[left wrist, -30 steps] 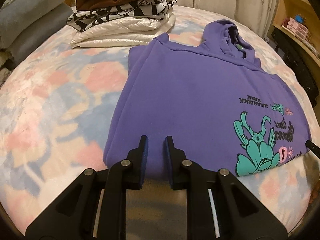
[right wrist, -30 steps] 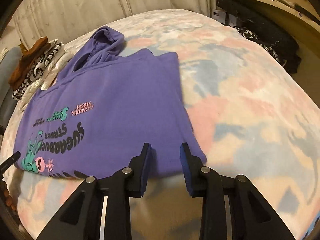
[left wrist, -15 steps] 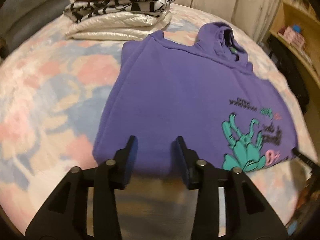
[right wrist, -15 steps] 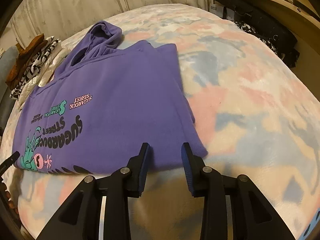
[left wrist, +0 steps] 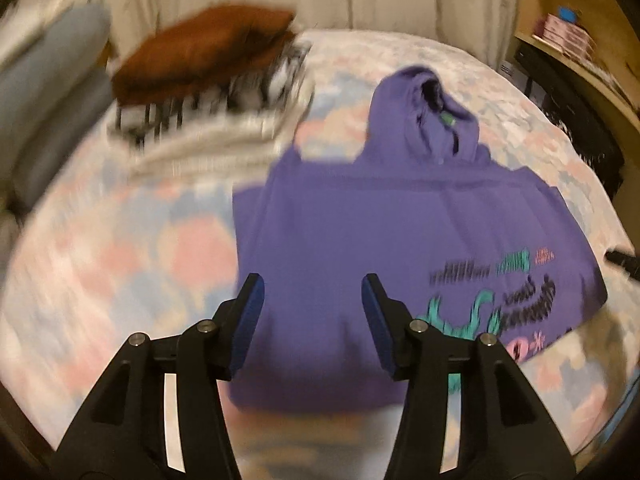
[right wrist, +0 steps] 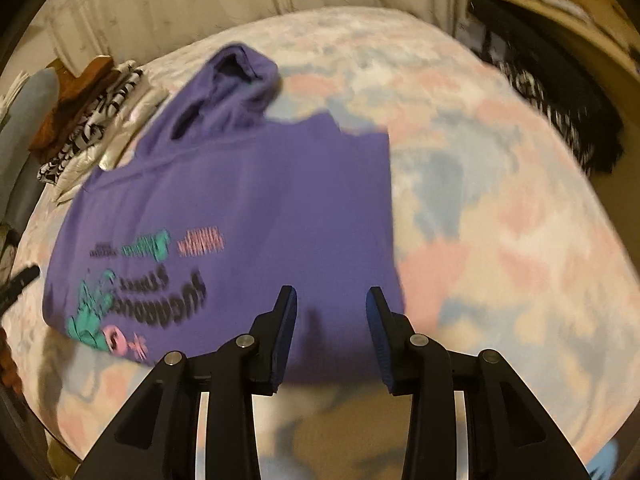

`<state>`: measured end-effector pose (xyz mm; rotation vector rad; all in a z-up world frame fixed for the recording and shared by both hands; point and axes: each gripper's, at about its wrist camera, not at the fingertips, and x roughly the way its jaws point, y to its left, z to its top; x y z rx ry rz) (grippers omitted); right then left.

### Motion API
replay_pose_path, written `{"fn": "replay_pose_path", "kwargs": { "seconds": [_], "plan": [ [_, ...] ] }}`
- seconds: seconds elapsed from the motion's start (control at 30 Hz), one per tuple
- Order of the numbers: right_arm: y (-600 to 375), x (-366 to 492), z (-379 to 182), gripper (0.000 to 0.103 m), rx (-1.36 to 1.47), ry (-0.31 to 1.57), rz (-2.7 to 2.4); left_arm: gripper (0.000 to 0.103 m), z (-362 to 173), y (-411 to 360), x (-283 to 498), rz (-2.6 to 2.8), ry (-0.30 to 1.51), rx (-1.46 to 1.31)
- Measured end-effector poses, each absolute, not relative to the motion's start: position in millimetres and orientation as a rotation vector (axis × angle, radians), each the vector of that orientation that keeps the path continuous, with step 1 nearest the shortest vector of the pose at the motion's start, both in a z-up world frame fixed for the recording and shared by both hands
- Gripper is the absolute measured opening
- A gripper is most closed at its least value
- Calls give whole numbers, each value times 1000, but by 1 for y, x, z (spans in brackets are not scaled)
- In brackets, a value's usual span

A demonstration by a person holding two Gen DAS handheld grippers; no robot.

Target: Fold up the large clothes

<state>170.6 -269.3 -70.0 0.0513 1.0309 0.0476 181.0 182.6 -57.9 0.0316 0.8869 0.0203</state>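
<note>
Right wrist: purple hoodie's (right wrist: 248, 200) right edge meets bare floral bedspread (right wrist: 500, 220).

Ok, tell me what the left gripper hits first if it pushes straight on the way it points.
Most likely the purple hoodie: the left gripper, its jaws opening with nothing between them, aims down at the near folded edge. Blur makes the depth uncertain.

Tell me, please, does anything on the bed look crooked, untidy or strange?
Only the hood stands out: it sticks out crumpled beyond the purple hoodie, which otherwise lies flat and folded on the bed. The stack of folded clothes beside it looks tidy. Both views are blurred, so small wrinkles cannot be judged.
</note>
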Motion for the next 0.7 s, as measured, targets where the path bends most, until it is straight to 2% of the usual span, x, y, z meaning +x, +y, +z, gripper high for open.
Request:
{"fn": "replay_pose_path", "kwargs": {
  "seconds": [0.2, 0.27, 0.33, 0.37, 0.5, 0.7],
  "plan": [
    [-267, 238, 10, 37, 11, 921, 67, 48, 15, 161, 257, 1, 823, 131],
    [-265, 267, 32, 43, 1, 888, 71, 48, 34, 150, 290, -11, 806, 156],
    [-262, 301, 48, 57, -7, 867, 75, 48, 44, 139, 322, -19, 800, 175],
    [-259, 320, 54, 58, -8, 860, 82, 49, 46, 133, 340, -31, 808, 177],
    [-245, 406, 55, 58, 20, 883, 113, 55, 33, 123, 419, -48, 873, 135],
    [-215, 530, -14, 58, 60, 996, 153, 56, -43, 114, 516, -54, 986, 95]
  ]
}}
